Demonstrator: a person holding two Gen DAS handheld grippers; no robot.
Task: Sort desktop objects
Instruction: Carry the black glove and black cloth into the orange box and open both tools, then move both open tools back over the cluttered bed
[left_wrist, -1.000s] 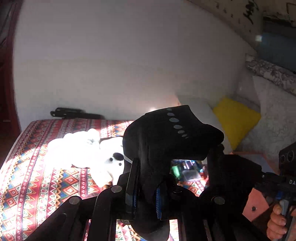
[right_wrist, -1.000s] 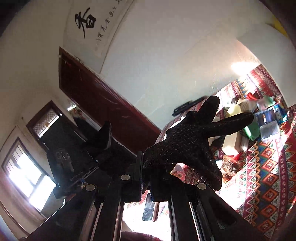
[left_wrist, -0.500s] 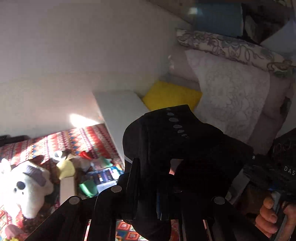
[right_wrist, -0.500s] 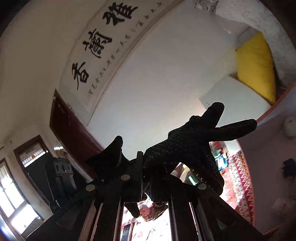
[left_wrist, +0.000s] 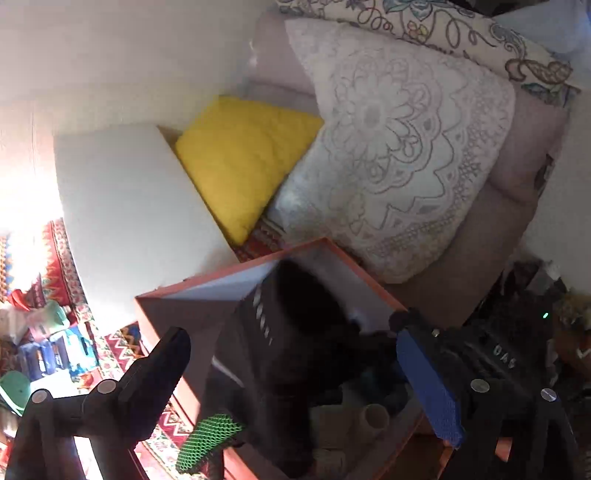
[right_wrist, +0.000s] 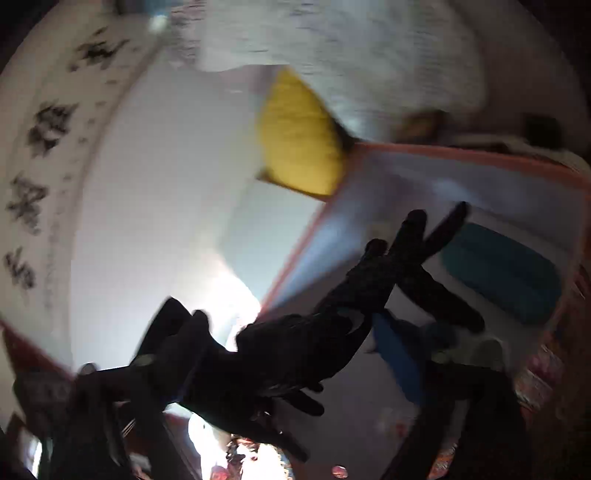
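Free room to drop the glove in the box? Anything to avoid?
Bare pale patch inside the orange-rimmed box, between its far wall and the teal item. The white block beside the yellow cushion is bare on top too. Crowded: the box's near end with cardboard rolls, and the patterned cloth at left.

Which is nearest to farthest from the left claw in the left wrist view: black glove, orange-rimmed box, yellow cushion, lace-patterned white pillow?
1. Black glove, between the open left claw's fingers.
2. Orange-rimmed box, directly beneath and ahead.
3. Yellow cushion, beyond the box, upper left.
4. Lace-patterned white pillow, upper right; too close to call against the cushion.
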